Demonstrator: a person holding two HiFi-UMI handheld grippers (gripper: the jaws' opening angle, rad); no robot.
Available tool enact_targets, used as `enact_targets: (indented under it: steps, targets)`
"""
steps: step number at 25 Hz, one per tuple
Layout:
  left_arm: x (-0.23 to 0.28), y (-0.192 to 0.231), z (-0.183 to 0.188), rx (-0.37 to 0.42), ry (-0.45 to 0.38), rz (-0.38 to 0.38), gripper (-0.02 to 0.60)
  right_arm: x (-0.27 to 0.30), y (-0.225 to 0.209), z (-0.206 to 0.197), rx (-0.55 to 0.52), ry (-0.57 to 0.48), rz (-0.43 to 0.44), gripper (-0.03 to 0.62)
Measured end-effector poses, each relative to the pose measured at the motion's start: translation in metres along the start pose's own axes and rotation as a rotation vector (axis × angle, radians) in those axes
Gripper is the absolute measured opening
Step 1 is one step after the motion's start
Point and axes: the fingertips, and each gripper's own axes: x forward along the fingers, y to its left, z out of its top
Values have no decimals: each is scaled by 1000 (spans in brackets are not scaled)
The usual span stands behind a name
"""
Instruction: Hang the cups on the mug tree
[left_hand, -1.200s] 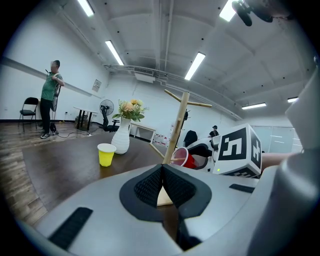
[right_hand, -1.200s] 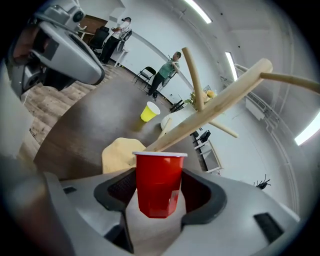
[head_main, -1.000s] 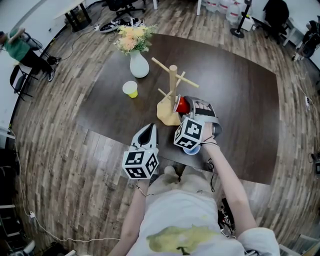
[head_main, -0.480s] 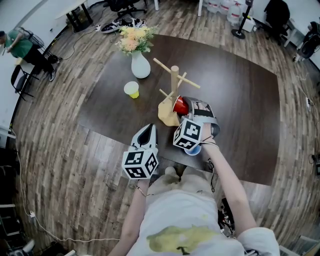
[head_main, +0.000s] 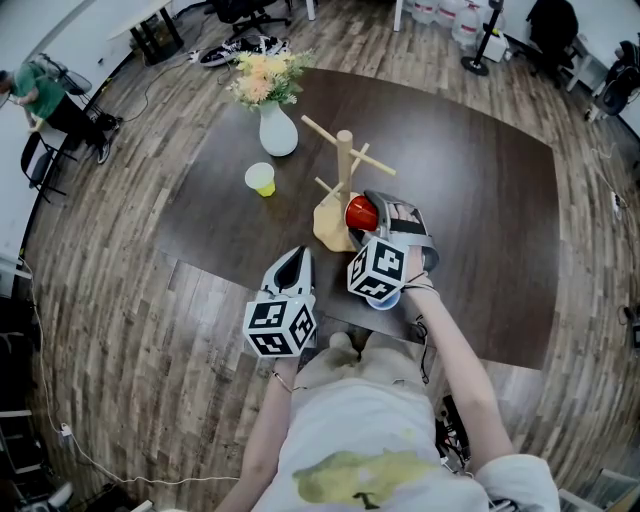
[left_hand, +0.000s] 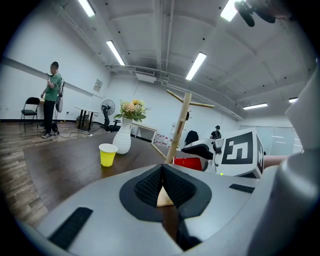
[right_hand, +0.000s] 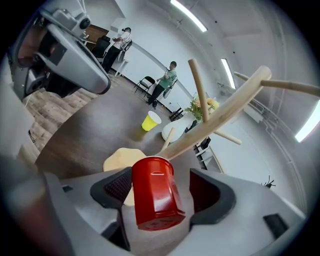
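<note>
The red cup (right_hand: 155, 192) lies on its side low against the mug tree (head_main: 343, 165), mouth toward the trunk, apparently slipped over a low peg, though the cup hides the peg's tip. It sits between the jaws of the right gripper (right_hand: 162, 186), which have just been opening: the far pad stands clear of it, while the near pad is just beside it or barely touching, so nothing clamps it. To finish well, I judge the gripper should draw straight back along the cup's axis without any sideways drag, as a brush from that near pad could tip the cup off. The left gripper (left_hand: 161, 184) waits at the table (head_main: 470, 200) edge, pads together and empty. A yellow cup (head_main: 260, 179) stands beside the vase (head_main: 277, 130), not yet hung.
</note>
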Motion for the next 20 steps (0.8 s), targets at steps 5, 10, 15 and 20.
enact_targets:
  steps: [5, 10, 15, 20]
  targets:
    - [2, -5, -1, 9, 3, -4, 23, -8, -1, 5, 27, -42, -1, 342]
    - [1, -12, -4, 20, 4, -9, 23, -18, -5, 7, 49, -78, -22, 341]
    - [-4, -14, -2, 21, 1, 2, 23, -33, -14, 11, 85, -122, -51, 264]
    - [-8, -19, -1, 21, -10, 39, 23, -56, -25, 12, 156, -225, -75, 84]
